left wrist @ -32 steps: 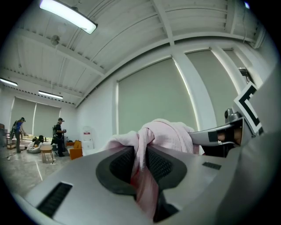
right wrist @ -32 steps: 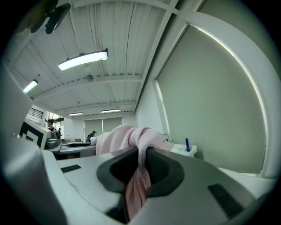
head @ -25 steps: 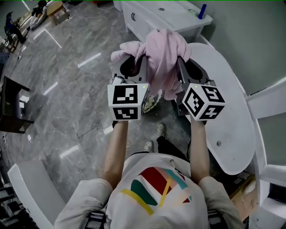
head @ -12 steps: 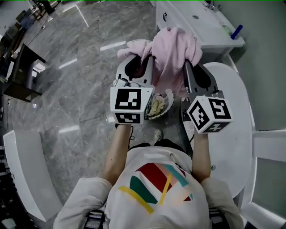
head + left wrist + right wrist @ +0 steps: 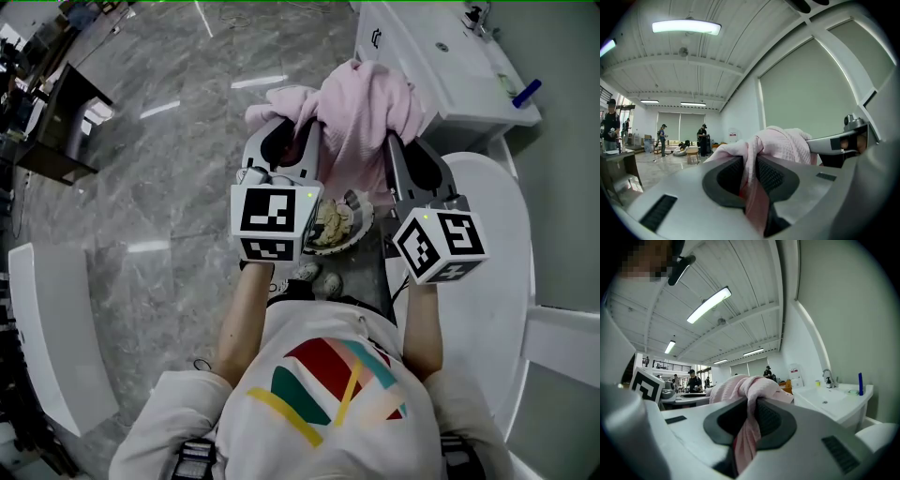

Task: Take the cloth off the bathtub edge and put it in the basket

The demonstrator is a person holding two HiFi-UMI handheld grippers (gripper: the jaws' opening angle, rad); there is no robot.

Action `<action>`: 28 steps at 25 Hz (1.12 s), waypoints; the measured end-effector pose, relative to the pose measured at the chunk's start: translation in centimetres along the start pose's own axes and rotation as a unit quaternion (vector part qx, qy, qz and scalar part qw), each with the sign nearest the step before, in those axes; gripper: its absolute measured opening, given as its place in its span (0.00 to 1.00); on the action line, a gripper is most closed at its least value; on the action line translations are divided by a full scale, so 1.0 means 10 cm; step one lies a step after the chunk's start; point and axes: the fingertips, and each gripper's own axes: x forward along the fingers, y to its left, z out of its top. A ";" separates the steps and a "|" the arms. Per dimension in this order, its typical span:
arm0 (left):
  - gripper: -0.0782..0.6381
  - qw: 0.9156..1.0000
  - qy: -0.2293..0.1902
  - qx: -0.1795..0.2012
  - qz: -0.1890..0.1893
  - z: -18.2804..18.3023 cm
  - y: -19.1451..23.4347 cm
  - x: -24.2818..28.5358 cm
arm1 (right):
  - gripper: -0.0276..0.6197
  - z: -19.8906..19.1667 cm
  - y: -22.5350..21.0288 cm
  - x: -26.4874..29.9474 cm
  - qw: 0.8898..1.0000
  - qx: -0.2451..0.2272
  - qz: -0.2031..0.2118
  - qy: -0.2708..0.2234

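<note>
Near sink (image 5: 441, 58), basket (image 5: 362, 212) under cloth (image 5: 361, 108); left hand-held gripper (image 5: 751, 161), right hand-held gripper (image 5: 751, 409) clamping it

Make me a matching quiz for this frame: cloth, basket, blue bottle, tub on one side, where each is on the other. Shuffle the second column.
Things:
1. cloth
2. basket
3. blue bottle
4. tub

Places:
a. on the sink
b. pinched in the left tongs and the right tongs
c. on the floor, below the cloth
d. on the person's right

Pairs: 1-b, 2-c, 3-a, 4-d
</note>
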 end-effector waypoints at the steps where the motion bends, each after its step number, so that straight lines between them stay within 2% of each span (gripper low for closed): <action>1: 0.22 1.000 0.003 -0.001 0.000 -0.01 0.04 0.03 | 0.13 -0.02 0.01 0.04 1.000 0.003 -0.001 0.002; 9: 0.22 1.000 0.013 -0.010 -0.012 -0.14 0.19 0.16 | 0.13 -0.12 0.05 0.20 1.000 0.000 -0.010 0.013; 17: 0.22 0.999 0.030 0.001 -0.026 -0.33 0.22 0.27 | 0.13 -0.31 -0.04 0.30 0.999 0.027 -0.016 0.025; 25: 0.22 0.995 0.086 -0.024 -0.040 -0.85 0.32 0.32 | 0.13 -0.74 0.01 0.38 0.996 0.026 -0.033 0.073; 28: 0.22 0.992 0.116 -0.017 -0.054 -1.15 0.28 0.37 | 0.13 -1.05 -0.08 0.43 0.992 0.026 -0.040 0.116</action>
